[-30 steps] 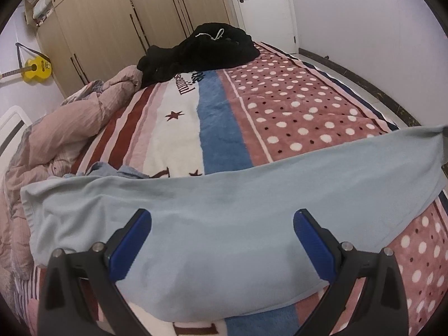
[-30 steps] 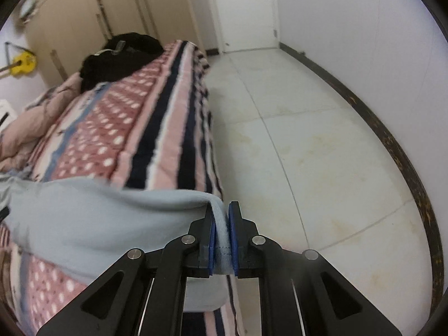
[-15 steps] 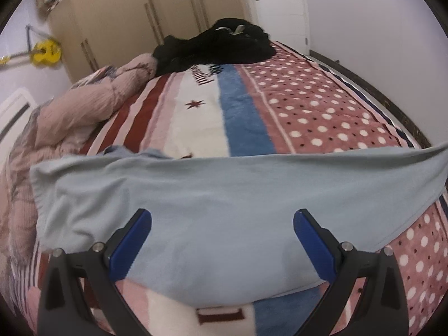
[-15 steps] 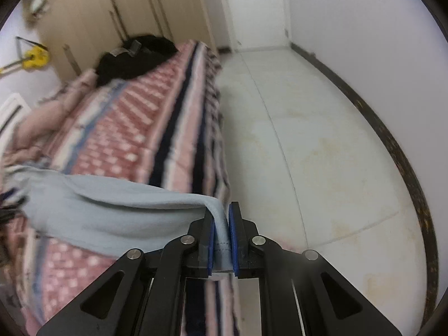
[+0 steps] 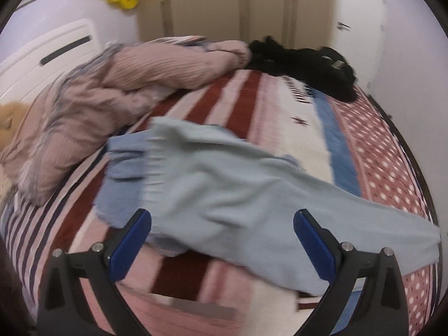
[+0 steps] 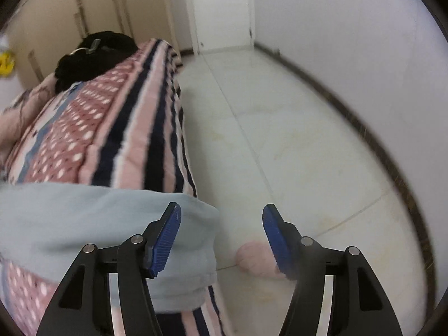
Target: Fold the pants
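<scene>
From my left wrist view, my left tongs (image 5: 222, 233) stand spread wide and hold nothing; the light blue pants (image 5: 246, 196) lie across the bed (image 5: 280, 117) in front of them, one end bunched near the pink quilt (image 5: 92, 106) and the leg stretching to the right edge of the bed. The picture is blurred, so I cannot tell the folds exactly. From my right wrist view, my right tongs (image 6: 221, 235) have just been opening and are now spread, with no cloth between the pads; the end of the pants (image 6: 112, 224) hangs over the edge of the bed (image 6: 134, 128), just behind the left pad, above the floor (image 6: 294, 154). I judge that I am at the laying-out step, the leg end just released. The next move, I think, calls for flattening the bunched end, then pinching one end again to bring it over the other.
</scene>
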The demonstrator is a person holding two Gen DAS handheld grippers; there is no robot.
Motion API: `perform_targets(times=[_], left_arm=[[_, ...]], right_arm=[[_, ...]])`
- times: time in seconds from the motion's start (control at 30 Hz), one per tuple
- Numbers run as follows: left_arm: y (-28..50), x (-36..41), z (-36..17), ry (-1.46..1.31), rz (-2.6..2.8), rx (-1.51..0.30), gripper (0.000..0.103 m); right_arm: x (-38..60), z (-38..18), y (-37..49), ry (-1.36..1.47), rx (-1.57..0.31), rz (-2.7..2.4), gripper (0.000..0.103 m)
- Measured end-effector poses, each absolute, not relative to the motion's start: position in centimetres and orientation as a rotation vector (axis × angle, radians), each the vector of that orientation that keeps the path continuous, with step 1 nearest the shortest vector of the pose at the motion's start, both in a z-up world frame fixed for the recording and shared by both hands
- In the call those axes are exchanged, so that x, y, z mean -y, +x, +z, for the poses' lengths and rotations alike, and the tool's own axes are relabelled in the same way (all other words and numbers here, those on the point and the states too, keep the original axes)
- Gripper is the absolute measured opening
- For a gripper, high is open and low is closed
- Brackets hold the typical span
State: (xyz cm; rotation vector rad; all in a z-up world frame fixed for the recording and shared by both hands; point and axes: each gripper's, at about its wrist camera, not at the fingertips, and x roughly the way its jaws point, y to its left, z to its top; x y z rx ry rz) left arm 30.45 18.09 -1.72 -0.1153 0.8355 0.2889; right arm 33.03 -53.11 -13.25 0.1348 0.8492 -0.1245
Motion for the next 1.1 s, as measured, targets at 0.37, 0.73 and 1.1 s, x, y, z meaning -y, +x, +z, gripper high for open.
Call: perform_targets(times=[0.37, 0.73, 1.1], left_arm=[[31.1, -27.2, -7.2, -0.458, 0.237, -0.915, 0.1], [33.7, -28.9, -11.8, -0.649, 0.196, -0.934, 0.082], [34.4, -27.9, -9.9, -0.513, 0.276, -0.859, 0.025]], right_arm=[[40.5, -9.3, 28.3, 0.111, -0.786, 0.128, 0.057], [31.1, -8.4, 27.5, 0.039, -0.779, 0.263, 0.057], [29.6, -9.1, 27.6, 0.052, -0.791, 0.293, 0.057]])
